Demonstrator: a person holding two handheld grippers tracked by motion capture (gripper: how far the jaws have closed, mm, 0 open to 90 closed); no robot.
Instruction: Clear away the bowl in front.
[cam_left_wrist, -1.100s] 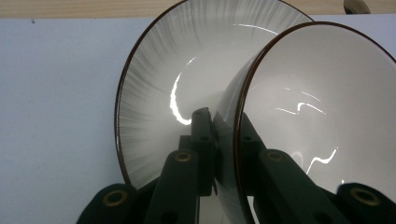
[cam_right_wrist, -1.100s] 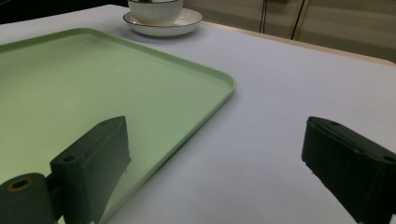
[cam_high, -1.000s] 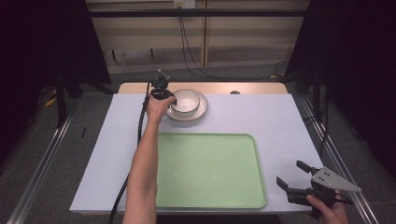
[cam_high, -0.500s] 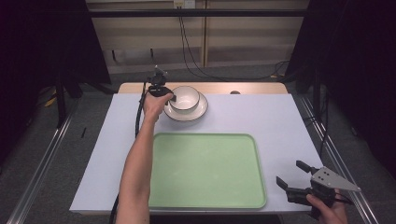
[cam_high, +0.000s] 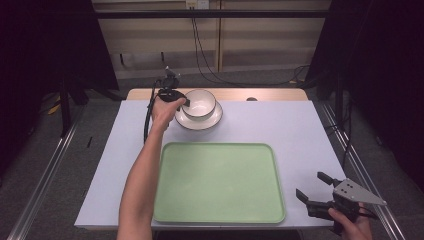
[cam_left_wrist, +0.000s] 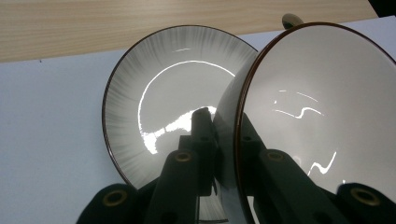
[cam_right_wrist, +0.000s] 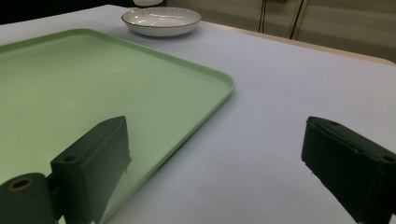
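While dark curtains and a grey floor (cam_high: 45, 145) surround it, I see the white-covered table (cam_high: 300, 135) with my green tray (cam_high: 220, 182) in the middle. Beyond the tray sits the plate (cam_high: 212, 121); my left gripper (cam_high: 186, 101) pinches the bowl's (cam_high: 202, 102) rim above it. Right of the tray, my right gripper (cam_high: 312, 187) gapes, holding nothing.

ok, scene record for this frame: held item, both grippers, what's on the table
held item: bowl, clamped by its rim, clear of the plate
left gripper: shut on the bowl wall, one jaw inside, one outside
plate: white, dark rim, on the far part of the table
tray: green, nothing on it
right gripper: open, holds nothing, near table's corner
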